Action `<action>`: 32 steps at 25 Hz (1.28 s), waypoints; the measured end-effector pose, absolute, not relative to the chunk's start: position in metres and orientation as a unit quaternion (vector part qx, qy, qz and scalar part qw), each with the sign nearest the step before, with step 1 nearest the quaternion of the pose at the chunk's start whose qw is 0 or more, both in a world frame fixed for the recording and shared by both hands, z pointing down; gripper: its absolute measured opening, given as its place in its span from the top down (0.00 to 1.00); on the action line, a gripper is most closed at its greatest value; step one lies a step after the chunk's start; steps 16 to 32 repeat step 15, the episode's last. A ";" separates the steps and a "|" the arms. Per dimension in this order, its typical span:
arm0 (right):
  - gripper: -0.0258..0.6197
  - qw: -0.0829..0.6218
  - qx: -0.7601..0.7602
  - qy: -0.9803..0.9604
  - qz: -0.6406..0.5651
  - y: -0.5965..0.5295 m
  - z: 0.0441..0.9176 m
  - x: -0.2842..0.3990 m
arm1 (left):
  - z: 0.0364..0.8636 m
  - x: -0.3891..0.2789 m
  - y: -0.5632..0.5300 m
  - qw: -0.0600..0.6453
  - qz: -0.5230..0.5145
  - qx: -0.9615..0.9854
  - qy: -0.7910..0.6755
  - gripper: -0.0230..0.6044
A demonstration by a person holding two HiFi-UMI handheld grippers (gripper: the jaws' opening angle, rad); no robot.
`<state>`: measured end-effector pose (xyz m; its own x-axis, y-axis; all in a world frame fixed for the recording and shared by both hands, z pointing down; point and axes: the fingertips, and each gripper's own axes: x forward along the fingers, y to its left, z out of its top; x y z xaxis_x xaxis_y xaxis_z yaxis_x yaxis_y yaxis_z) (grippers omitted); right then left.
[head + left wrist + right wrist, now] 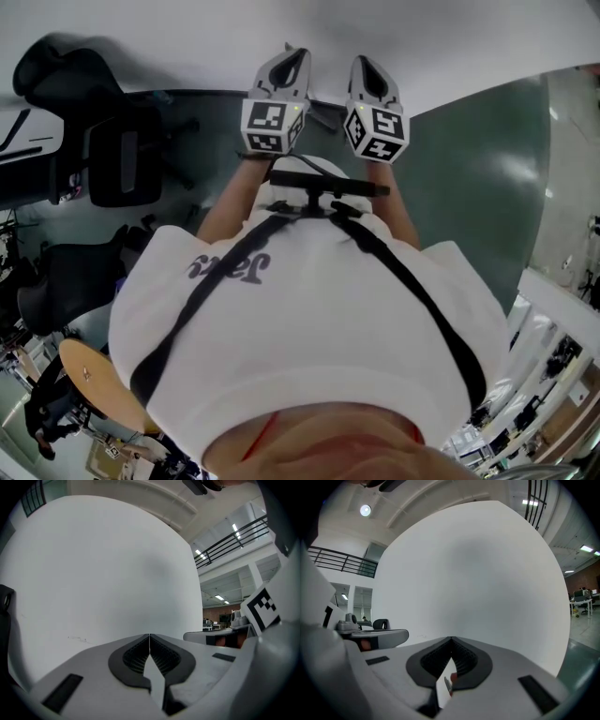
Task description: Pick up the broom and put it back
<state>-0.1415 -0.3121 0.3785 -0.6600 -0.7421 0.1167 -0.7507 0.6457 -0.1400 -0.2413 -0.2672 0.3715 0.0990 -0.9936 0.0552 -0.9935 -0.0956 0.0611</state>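
No broom shows in any view. Both grippers are held side by side at chest height, pointing level at a white wall (187, 37). In the head view the left gripper (292, 58) and the right gripper (367, 67) stick out past their marker cubes. In the left gripper view the left gripper (149, 641) has its dark pads pressed together with nothing between them. The right gripper (451, 644) is likewise shut and holds nothing. Each gripper's view shows the other one at its side: the right gripper's marker cube (262, 606) and the left gripper's body (370, 637).
Black office chairs (122, 159) stand on the dark green floor (478, 178) at the left. A round wooden seat (89, 380) is at the lower left. The white wall (103, 573) fills most of both gripper views, with a railed balcony (234, 538) above.
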 end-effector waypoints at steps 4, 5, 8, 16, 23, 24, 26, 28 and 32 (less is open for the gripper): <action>0.95 0.023 0.418 -0.904 0.086 -0.318 0.377 -0.140 | 0.370 -0.239 -0.273 0.039 0.000 0.741 -0.671 0.95; 0.95 0.022 0.418 -0.904 0.086 -0.320 0.375 -0.139 | 0.370 -0.238 -0.275 0.040 0.000 0.740 -0.671 0.95; 0.95 0.023 0.418 -0.904 0.085 -0.323 0.375 -0.137 | 0.371 -0.236 -0.278 0.042 0.000 0.740 -0.671 0.95; 0.95 0.021 0.423 -0.901 0.095 -0.328 0.381 -0.124 | 0.378 -0.228 -0.282 0.043 0.005 0.743 -0.668 0.95; 0.95 0.021 0.423 -0.901 0.095 -0.328 0.381 -0.124 | 0.378 -0.228 -0.282 0.043 0.005 0.743 -0.668 0.95; 0.95 0.021 0.423 -0.901 0.095 -0.328 0.381 -0.124 | 0.378 -0.228 -0.282 0.043 0.005 0.743 -0.668 0.95; 0.95 0.021 0.423 -0.901 0.095 -0.328 0.381 -0.124 | 0.378 -0.228 -0.282 0.043 0.005 0.743 -0.668 0.95; 0.95 0.021 0.423 -0.901 0.095 -0.328 0.381 -0.124 | 0.378 -0.228 -0.282 0.043 0.005 0.743 -0.668 0.95; 0.95 0.021 0.423 -0.901 0.095 -0.328 0.381 -0.124 | 0.378 -0.228 -0.282 0.043 0.005 0.743 -0.668 0.95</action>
